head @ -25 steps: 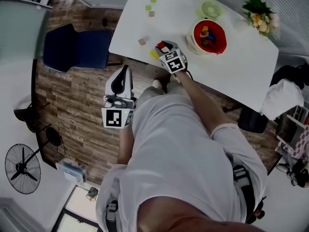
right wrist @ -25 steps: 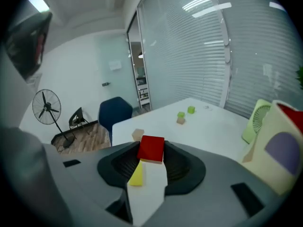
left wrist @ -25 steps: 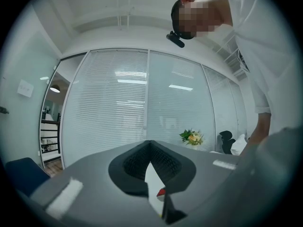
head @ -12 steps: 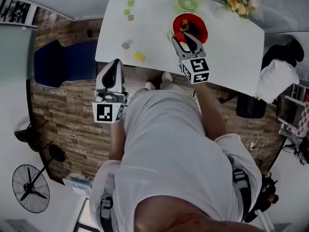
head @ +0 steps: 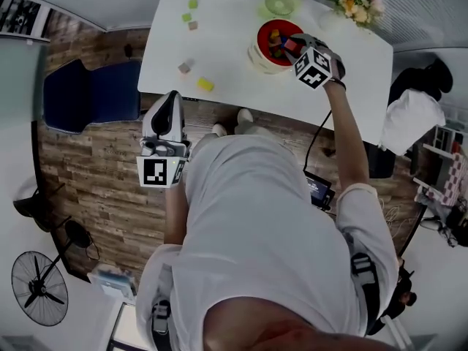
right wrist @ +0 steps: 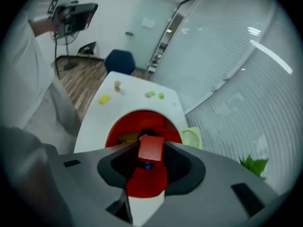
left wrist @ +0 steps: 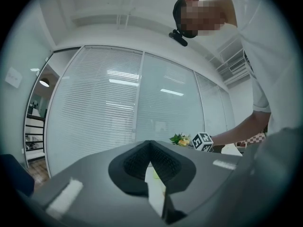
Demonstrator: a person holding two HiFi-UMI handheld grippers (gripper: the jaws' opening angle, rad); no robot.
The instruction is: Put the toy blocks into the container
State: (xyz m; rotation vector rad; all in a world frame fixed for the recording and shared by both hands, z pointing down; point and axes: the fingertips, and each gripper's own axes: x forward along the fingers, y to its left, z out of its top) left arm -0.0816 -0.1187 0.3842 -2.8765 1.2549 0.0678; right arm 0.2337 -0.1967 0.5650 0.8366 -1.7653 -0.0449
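Having swung over from the table's (head: 219,57) near edge, the right gripper (head: 287,44) clamps a red block (right wrist: 151,148) above the container (right wrist: 144,112), ready to drop it; the left gripper (left wrist: 149,148) idles closed, empty.

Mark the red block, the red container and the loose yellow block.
red block (right wrist: 151,148), right gripper view, its top face.
red container (right wrist: 147,117), right gripper view, far inner wall.
yellow block (head: 205,85), head view, its middle.

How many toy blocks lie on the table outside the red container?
5. Far side, clustered: green block, second green block, brown block. Near edge: tan block, yellow block. The container may hide others.
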